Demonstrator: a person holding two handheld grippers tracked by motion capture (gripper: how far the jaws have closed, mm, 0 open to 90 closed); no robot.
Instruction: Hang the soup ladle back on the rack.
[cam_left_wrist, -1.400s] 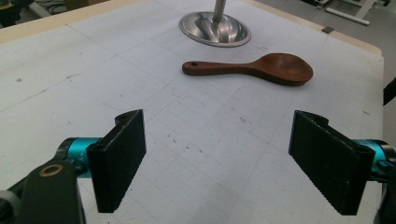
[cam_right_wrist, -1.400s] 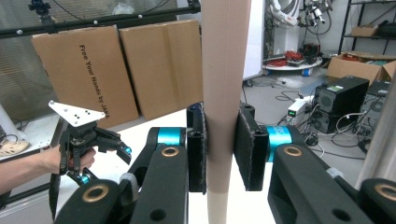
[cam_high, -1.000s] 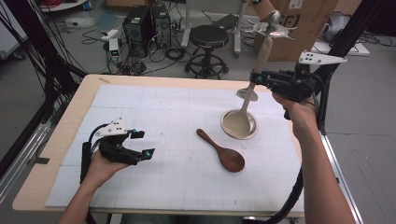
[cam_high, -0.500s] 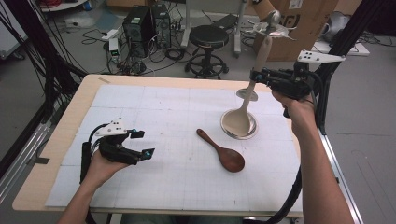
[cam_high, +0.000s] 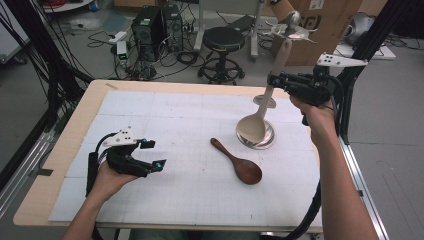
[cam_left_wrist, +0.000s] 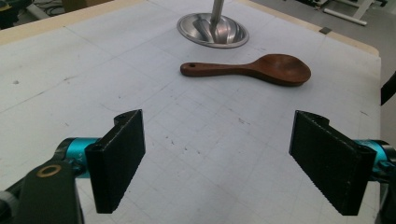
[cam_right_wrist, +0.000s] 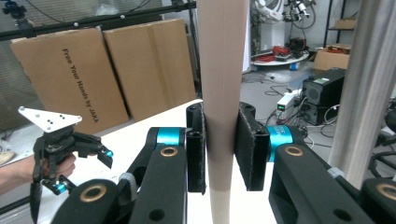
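Nothing moves since earlier: right hand-held gripper (cam_high: 274, 80) clamps the pale spoon (cam_high: 255, 122), bowl-end in the steel bowl (cam_high: 267, 142); left hand-held gripper (cam_high: 156, 156) gapes wide (cardboard (cam_right_wrist: 70, 74) reads "Free Your Hands by JAKA").

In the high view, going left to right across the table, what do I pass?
Left tongs → dark wooden spoon → steel bowl with the pale spoon standing in it → right tongs.

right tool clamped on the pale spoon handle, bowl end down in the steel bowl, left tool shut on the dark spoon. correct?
Not quite: the left tool is open and holds nothing, as the left gripper view shows; the dark spoon lies free on the mat. The right tool does clamp the pale spoon, its bowl end down in the steel bowl.
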